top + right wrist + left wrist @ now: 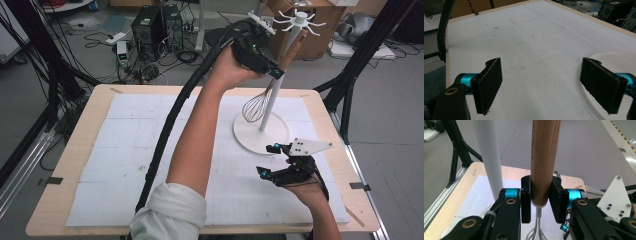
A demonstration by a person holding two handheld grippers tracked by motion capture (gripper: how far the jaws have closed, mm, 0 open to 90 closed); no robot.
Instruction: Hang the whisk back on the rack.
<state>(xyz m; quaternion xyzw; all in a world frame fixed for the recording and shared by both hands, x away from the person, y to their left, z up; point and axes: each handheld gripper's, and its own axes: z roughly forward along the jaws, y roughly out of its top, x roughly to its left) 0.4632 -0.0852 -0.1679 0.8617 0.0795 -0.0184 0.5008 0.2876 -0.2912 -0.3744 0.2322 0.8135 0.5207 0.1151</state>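
The whisk (260, 97) hangs wire-end down in your left gripper (272, 70), clamped on its wooden handle, which tilts toward 1 o'clock beside the stand's pole (270, 102); your right gripper (270, 160) waits wide open.

The whisk (260, 100) has a smooth wooden handle and shiny metal wires. The stand (261, 131) looks matt white plastic. Rough black pads (489, 82) line the right gripper (544, 87).
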